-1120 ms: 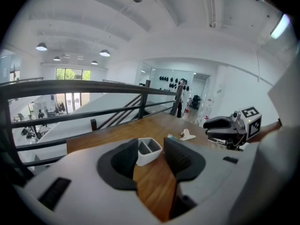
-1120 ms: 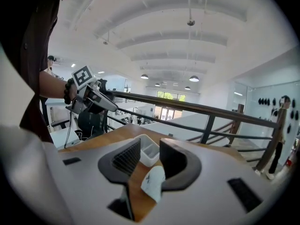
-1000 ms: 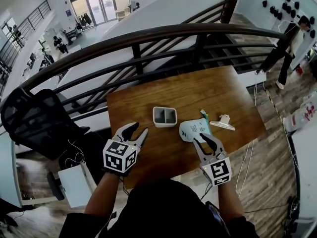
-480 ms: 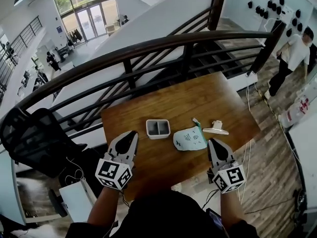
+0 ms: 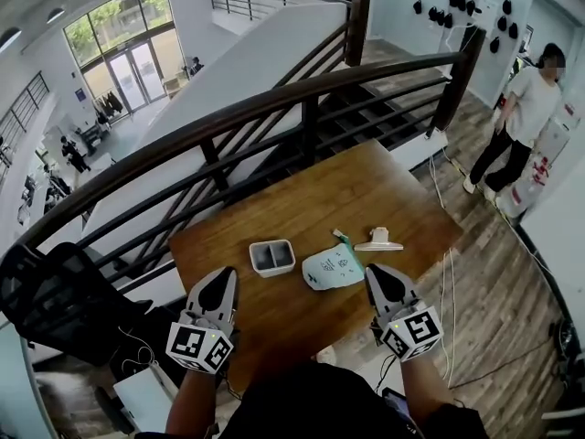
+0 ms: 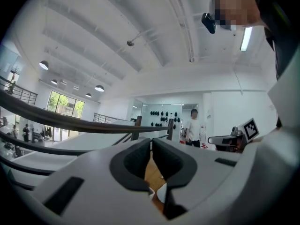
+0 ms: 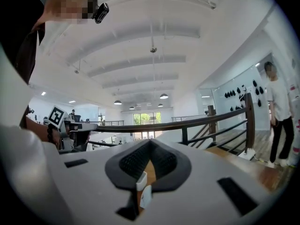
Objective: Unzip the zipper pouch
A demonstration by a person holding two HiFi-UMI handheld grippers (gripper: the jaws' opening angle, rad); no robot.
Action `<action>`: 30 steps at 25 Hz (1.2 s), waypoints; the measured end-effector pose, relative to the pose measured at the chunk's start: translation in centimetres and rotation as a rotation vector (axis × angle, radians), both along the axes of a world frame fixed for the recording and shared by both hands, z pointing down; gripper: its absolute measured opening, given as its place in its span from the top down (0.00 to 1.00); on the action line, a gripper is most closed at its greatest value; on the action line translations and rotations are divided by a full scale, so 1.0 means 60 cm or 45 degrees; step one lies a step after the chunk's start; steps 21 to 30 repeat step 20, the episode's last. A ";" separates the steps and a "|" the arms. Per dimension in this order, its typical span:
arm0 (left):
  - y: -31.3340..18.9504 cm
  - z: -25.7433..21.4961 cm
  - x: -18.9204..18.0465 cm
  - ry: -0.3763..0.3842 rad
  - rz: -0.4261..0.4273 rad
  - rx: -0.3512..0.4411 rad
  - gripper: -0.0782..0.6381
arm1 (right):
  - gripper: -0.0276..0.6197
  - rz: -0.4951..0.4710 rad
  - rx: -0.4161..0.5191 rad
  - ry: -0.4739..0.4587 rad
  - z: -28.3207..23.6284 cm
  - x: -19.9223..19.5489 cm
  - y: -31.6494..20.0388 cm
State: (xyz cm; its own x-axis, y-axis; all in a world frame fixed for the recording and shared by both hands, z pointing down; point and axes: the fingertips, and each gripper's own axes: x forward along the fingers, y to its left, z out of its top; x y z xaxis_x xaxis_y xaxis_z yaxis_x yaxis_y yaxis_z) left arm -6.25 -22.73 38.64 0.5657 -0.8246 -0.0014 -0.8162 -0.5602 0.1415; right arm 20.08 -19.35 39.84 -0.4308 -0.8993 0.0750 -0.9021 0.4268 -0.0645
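Note:
The zipper pouch (image 5: pixel 333 267), pale mint-white with a green zip end at its far corner, lies flat on the wooden table (image 5: pixel 366 195). My left gripper (image 5: pixel 227 276) hovers over the table's near left edge, shut and empty, well left of the pouch. At the near edge, just right of the pouch and apart from it, my right gripper (image 5: pixel 376 272) is also shut and empty. In the left gripper view the left gripper (image 6: pixel 151 157) shows its dark pads together. The right gripper (image 7: pixel 149 159) looks the same in the right gripper view. Both point up over the railing.
A small grey two-compartment box (image 5: pixel 272 256) stands left of the pouch. A white clip (image 5: pixel 378 242) lies to its right. A dark railing (image 5: pixel 274 108) curves behind the table, and a black chair (image 5: pixel 55 305) is at the left. A person (image 5: pixel 516 122) stands at the far right.
Both grippers have gone from open to shut. The right one has drawn back from the pouch's near edge to its right side. The left has stayed at the near left edge.

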 end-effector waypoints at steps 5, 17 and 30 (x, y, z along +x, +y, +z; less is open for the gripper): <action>-0.003 -0.007 -0.001 0.014 0.006 0.011 0.86 | 0.97 0.008 -0.010 -0.003 0.000 0.003 0.003; -0.016 -0.002 -0.010 0.020 -0.008 0.001 0.86 | 0.97 0.024 -0.011 0.012 0.002 0.006 -0.014; -0.019 0.005 -0.013 0.021 -0.011 -0.010 0.86 | 0.97 0.027 -0.017 0.014 0.008 0.007 -0.018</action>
